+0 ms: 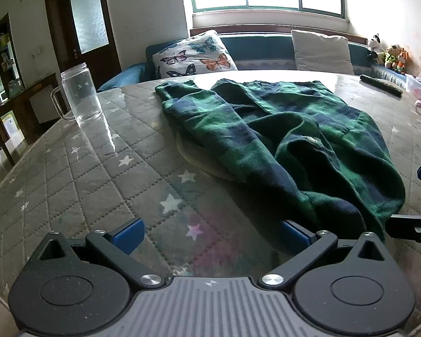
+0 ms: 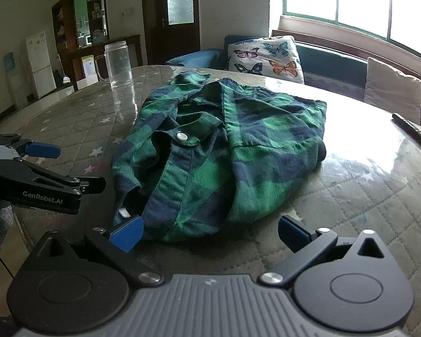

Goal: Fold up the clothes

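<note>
**Mei:** Both grippers are the nearest things, and both have the jaws fully released. The left gripper (image 1: 210,237) has only bare tabletop (image 1: 98,174) between its jaws. Do you agree?

**Tomas:** Yes. Nothing is gripped by the left one. The hem of the shirt (image 1: 280,140) lies just beside its right jaw, touching it or almost; I cannot tell which.

**Mei:** And the right gripper (image 2: 210,233)?

**Tomas:** Also released and holding nothing. In its own view the shirt starts just ahead of the jaws, and the near edge of the cloth sits against the left jaw. The shirt is a crumpled heap of green and blue checks, with one white button (image 2: 181,136) showing near the collar.

**Mei:** So the folding is not yet started, I think. Why are both grippers so low and near the hem?

**Tomas:** My guess is that they are placed to take two points on the near edge, so the shirt can be spread flat first.

**Mei:** What about the glass mug (image 2: 118,63)?

**Tomas:** It stands well beyond the jaws, past the shirt on the left. A dark remote (image 2: 414,134) lies far to the right. Both leave room for spreading.
</note>
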Action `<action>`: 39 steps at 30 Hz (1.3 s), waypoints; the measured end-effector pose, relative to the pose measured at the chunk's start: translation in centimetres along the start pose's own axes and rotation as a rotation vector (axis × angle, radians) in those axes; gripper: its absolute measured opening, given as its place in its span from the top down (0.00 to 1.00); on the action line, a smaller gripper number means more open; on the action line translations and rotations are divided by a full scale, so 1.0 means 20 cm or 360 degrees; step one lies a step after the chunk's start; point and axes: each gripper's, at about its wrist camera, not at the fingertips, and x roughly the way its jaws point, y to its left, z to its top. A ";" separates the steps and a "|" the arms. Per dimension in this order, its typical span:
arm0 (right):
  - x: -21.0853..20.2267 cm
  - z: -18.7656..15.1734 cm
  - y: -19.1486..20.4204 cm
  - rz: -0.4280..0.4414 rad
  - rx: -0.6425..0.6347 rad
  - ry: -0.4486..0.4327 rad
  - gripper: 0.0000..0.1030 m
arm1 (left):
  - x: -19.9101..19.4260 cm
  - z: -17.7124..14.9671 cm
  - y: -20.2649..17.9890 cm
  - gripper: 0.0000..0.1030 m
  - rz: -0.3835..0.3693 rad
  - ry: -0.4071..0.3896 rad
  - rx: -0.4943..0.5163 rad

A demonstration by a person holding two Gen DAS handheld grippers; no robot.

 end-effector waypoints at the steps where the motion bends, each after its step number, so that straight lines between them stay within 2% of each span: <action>1: 0.01 0.01 0.00 0.0001 -0.0007 0.0001 0.00 | 0.00 0.01 0.00 0.00 0.0002 -0.0002 -0.0002; 27: 0.18 0.29 -0.10 -0.0025 -0.0040 -0.0024 0.00 | 0.15 0.25 0.05 0.00 0.0044 -0.0055 0.0051; 36: 0.38 0.58 -0.19 -0.0030 -0.0034 -0.0041 0.00 | 0.27 0.43 0.09 0.00 0.0068 -0.0105 0.0065; 39: 0.51 0.71 -0.21 -0.0009 -0.0056 -0.0030 0.04 | 0.33 0.48 0.11 0.00 0.0073 -0.0105 0.0070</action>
